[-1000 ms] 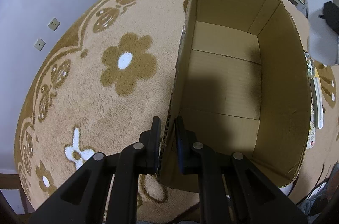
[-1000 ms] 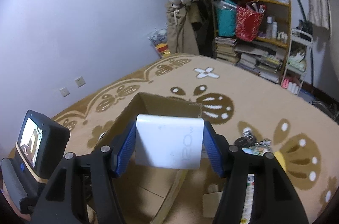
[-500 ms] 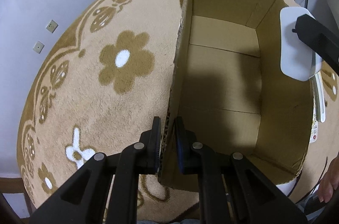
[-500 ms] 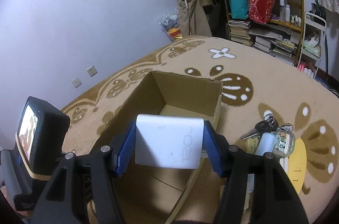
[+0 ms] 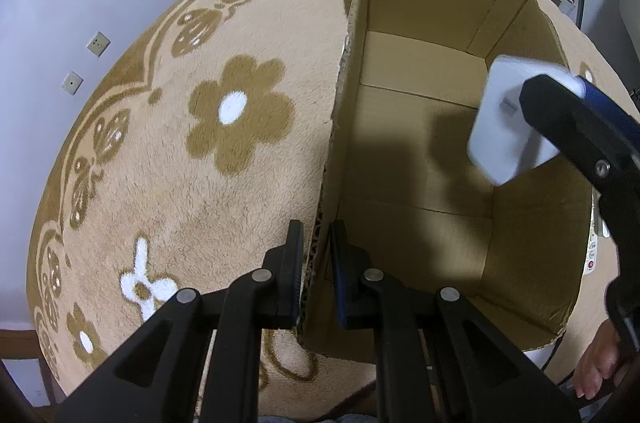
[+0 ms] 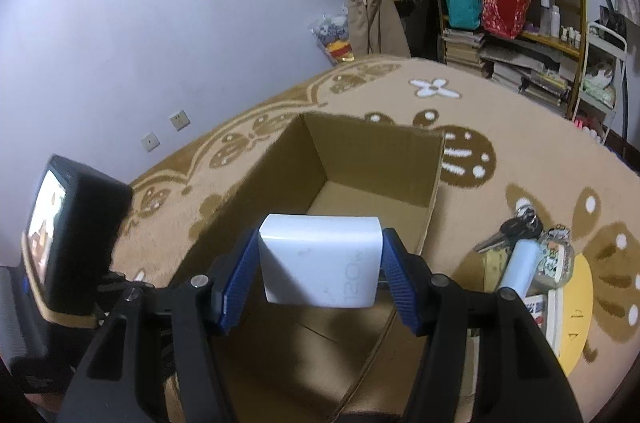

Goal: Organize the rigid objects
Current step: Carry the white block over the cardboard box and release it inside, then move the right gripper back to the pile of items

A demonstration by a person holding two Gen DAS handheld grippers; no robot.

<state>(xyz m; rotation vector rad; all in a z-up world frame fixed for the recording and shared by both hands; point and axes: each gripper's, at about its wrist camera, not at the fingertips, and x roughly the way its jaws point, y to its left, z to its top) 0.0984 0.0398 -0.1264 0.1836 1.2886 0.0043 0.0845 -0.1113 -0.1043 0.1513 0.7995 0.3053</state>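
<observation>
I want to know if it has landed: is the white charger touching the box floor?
Apart. The left wrist view shows the white charger held in the right claw above the cardboard box floor.

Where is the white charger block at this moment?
The white charger block is clamped in the right tool, above the open cardboard box, near its right wall in the left wrist view.

The box [image 6: 372, 159] stands on the rug [image 6: 540, 151]. The left claw [image 5: 316, 243] straddles the box's left wall near its front corner. The charger [image 6: 320, 259], in the right claw [image 6: 320, 271], hangs over the box's right side. Keys [image 6: 516, 227] lie on the rug just right of the box; shelves [image 6: 516, 3] stand behind it.
</observation>
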